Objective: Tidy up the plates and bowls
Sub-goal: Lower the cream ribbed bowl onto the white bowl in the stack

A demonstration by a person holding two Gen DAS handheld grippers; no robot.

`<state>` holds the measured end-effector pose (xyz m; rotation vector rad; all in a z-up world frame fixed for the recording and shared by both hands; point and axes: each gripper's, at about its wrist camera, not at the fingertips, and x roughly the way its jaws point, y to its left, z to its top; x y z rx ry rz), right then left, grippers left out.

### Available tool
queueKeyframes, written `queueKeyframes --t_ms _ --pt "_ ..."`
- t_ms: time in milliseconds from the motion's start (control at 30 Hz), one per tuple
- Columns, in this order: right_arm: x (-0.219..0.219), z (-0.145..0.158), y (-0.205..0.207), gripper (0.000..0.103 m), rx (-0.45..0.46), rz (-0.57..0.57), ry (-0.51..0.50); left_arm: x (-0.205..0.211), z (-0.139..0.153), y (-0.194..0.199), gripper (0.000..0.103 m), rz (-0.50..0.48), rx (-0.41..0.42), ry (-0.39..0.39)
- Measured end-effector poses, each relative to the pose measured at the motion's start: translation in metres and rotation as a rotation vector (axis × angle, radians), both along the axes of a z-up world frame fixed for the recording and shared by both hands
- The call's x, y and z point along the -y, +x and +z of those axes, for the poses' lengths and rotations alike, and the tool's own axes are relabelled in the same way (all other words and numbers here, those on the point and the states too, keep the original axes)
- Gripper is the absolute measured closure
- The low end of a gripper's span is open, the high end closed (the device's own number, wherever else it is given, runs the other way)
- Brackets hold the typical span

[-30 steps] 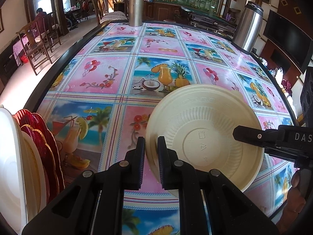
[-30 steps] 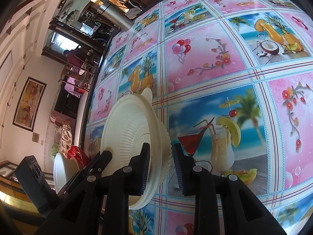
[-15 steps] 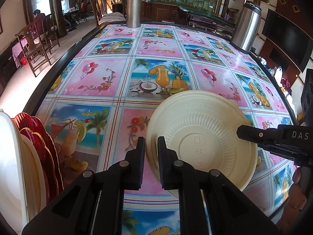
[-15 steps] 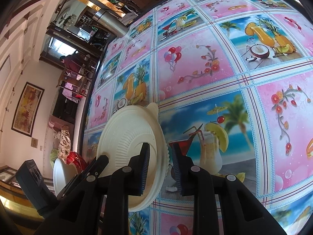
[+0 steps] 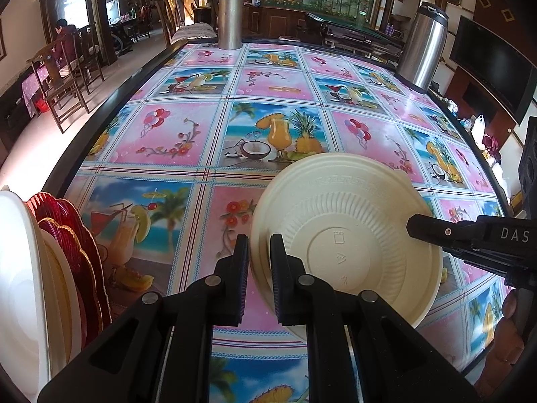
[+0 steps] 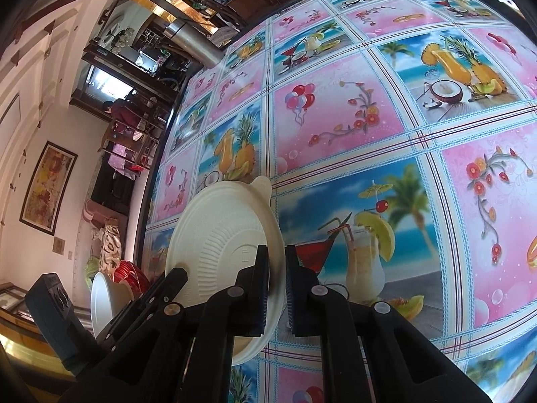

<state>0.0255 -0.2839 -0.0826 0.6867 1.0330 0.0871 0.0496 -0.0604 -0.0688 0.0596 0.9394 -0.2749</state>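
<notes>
Cream-coloured and ribbed on its underside, a disposable bowl (image 5: 349,245) hangs tilted on its edge above the table (image 5: 208,134), its base turned toward the left wrist camera. The left gripper (image 5: 259,268) is clamped on the rim at the bowl's left side, one finger in front of the wall and one behind. Opposite it, the right gripper (image 6: 277,282) has pinched the bowl's rim from the other side, its two fingers (image 6: 261,278) drawn together on the thin edge; from the left view one of its black fingers reaches in across the bowl's right side. A small tab juts from the bowl's upper rim. Near the table's near left corner, a row of white plates (image 5: 20,285) and red scalloped plates (image 5: 77,248) stands on edge, well apart from the bowl. The table wears a glossy cloth of pink floral and tropical-drink panels. Two steel flasks (image 5: 230,16) stand at the far edge and the far right corner. Beyond, a person (image 5: 65,38) sits at another table.
</notes>
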Motion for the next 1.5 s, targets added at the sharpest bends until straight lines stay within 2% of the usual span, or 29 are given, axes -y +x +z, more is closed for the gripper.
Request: queueKeyframes --t_ms 267,633,1500 --pt "-0.001 0.004 -0.002 0.094 0.013 0.002 -0.005 -0.004 0.008 -0.006 0.092 0.003 0.020 -0.008" --pt "-0.012 0.026 -0.013 0.094 0.058 0.012 -0.022 -0.016 0.030 -0.019 0.092 0.012 0.074 -0.028" --pt "-0.065 0.076 -0.024 0.094 0.156 0.091 -0.081 -0.076 0.073 -0.046 0.092 0.100 0.194 -0.102"
